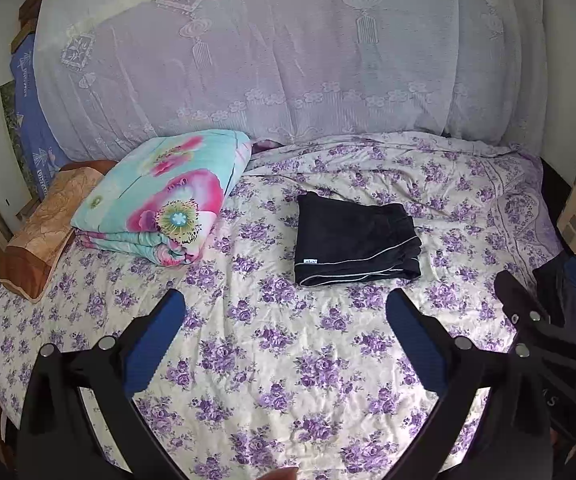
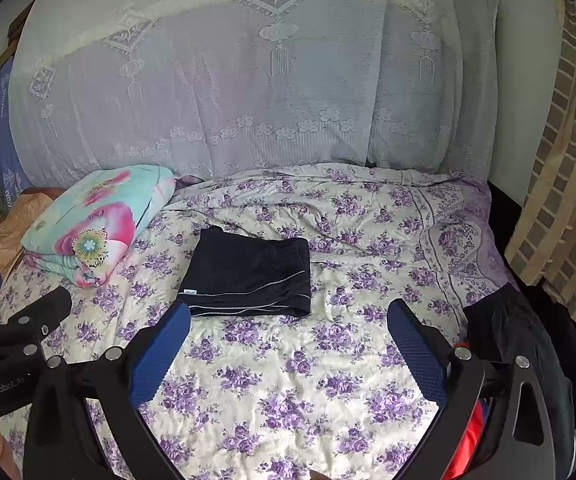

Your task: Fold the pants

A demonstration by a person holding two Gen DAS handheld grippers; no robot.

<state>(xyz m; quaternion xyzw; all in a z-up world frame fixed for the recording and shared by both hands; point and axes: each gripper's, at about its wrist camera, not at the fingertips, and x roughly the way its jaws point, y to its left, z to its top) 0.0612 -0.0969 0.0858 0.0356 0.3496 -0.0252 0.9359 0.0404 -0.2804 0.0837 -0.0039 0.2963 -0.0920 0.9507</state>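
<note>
Two fisheye views look forward over a bed covered by a cream sheet (image 1: 288,360) printed with purple flowers. Near the middle of both frames lie the black pants (image 1: 356,240), already folded into a compact rectangle with thin pale piping along the near edge and a small light tag at the near left corner. In the left wrist view, the left gripper (image 1: 286,308) fills the bottom of the frame with its blue-padded fingers spread wide and nothing between them; the right gripper (image 2: 288,320) in its own view is likewise spread wide and empty, hovering short of the pants without touching them. A folded turquoise quilt (image 1: 156,196) with pink flowers sits at centre left, well apart from the pants, with a tan pillow (image 1: 44,236) beside it. A lace curtain (image 1: 248,60) hangs across the top. A heap of dark clothing (image 2: 528,344) lies at the lower right edge of the right wrist view. The fold looks essentially finished. If any tidying remains, it would be best to lower the pads flat onto the top layer and press lightly, smoothing outward, rather than pinching an edge, which could drag the layers apart. The next garment probably comes from the dark heap.
</note>
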